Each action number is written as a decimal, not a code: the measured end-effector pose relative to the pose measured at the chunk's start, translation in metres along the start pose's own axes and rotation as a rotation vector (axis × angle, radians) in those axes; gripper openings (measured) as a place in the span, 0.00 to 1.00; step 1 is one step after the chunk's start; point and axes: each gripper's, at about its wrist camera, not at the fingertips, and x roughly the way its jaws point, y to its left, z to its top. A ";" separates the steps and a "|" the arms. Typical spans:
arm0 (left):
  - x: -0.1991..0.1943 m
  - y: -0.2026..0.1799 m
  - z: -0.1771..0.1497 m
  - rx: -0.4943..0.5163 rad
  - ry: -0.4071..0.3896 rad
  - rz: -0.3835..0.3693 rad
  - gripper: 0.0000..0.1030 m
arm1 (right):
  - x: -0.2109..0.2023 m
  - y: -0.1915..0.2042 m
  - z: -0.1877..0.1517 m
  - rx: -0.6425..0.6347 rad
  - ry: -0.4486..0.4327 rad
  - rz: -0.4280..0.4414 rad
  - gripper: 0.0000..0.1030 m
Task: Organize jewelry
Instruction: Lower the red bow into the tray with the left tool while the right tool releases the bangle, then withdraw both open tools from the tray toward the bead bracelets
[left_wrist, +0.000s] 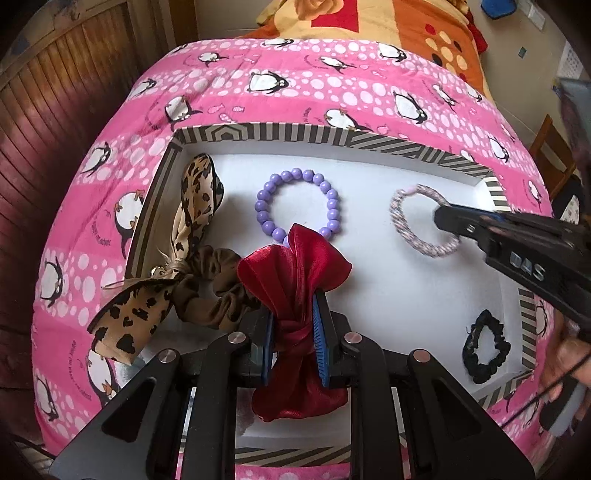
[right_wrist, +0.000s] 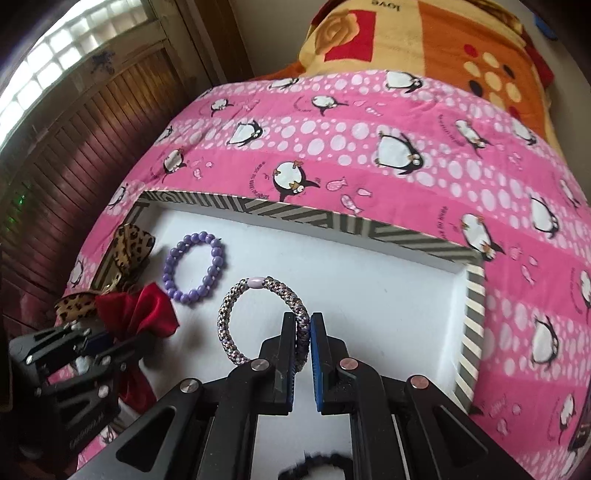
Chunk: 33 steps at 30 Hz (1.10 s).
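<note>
A white tray with a black-and-white striped rim lies on a pink penguin blanket. My left gripper is shut on the knot of a red satin bow, held over the tray's near left part. My right gripper is shut on a braided pink-and-grey bracelet, which hangs just above the tray's white floor; it also shows in the left wrist view as the right gripper pinching the bracelet. A purple bead bracelet lies in the tray behind the bow.
A leopard-print scrunchie with a brown ruffle sits at the tray's left edge. A black scrunchie lies in the near right corner. The pink penguin blanket surrounds the tray, with an orange blanket behind and a wooden panel to the left.
</note>
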 end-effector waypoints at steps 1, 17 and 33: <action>0.001 0.000 0.000 -0.002 0.002 0.000 0.17 | 0.005 0.001 0.003 -0.003 0.005 -0.002 0.06; 0.003 -0.001 0.000 -0.017 0.008 0.015 0.17 | 0.037 0.002 0.030 0.017 0.018 -0.002 0.15; -0.026 -0.007 -0.007 -0.015 -0.046 0.016 0.53 | -0.042 -0.010 -0.010 0.086 -0.086 0.001 0.38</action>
